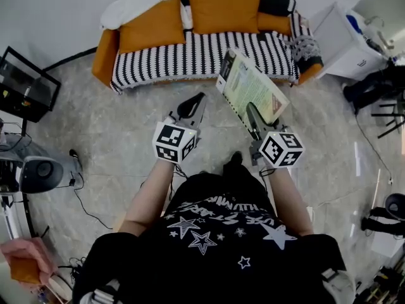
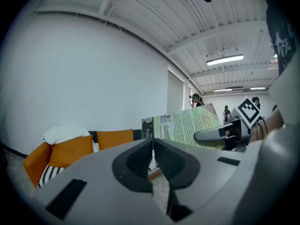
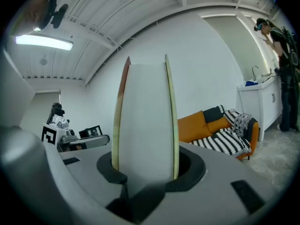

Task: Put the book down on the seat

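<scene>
The right gripper (image 1: 252, 111), just right of centre in the head view, holds a book (image 1: 254, 84) by its lower end. Its fingers (image 3: 192, 172) are clamped on the two covers, and the pale page block faces that gripper's camera. The book is tilted, with its yellow-green printed cover turned upward. In the head view it overlaps the right part of the striped seat (image 1: 190, 56) of an orange sofa (image 1: 104, 56) that fills the upper middle of the frame. The book is up in the air in front of the sofa, not lying on the seat. The left gripper (image 1: 196, 101) hovers just left of the book, apart from it, over the grey floor (image 1: 107, 132). Its fingers (image 2: 136, 161) are pressed together with nothing between them. Orange cushions (image 1: 224, 8) lean along the sofa's back.
</scene>
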Demonstrator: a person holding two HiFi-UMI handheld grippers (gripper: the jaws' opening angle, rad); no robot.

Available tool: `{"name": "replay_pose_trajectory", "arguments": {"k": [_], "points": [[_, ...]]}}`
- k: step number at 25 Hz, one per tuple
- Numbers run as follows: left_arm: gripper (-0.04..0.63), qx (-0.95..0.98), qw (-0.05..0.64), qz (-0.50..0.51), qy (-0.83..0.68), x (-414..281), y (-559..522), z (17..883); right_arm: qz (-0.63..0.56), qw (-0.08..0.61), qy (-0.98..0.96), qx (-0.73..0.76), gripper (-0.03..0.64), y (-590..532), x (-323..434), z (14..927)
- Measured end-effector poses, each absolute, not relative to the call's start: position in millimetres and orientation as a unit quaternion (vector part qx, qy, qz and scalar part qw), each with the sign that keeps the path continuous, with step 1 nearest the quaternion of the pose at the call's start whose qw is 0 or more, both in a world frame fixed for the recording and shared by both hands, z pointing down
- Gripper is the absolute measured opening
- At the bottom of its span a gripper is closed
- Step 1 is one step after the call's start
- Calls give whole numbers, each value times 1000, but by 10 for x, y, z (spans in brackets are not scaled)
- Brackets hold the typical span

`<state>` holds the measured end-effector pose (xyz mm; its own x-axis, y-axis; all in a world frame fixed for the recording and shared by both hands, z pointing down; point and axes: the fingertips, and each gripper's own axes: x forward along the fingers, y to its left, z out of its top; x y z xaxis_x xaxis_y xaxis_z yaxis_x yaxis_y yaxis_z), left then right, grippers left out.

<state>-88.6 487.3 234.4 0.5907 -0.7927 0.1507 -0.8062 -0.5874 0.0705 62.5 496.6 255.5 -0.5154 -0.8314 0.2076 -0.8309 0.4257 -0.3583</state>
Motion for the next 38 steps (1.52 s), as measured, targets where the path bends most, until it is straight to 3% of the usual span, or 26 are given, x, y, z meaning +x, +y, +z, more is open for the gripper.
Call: {"name": "replay_pose_trajectory", "arguments": {"k": [11,21,38], "points": [[17,881,80,45,-465,-1012,4871,2406,-227,8,848,-478,170,5000,599,2580],[17,864,86,67,-491,-1133,4488,2514,-257,0,843,-472,170,4380,657,2822],[17,858,109,84,-496,-610,3322,2620,-295,3,842,-451,170,3258,1131,2963]]}}
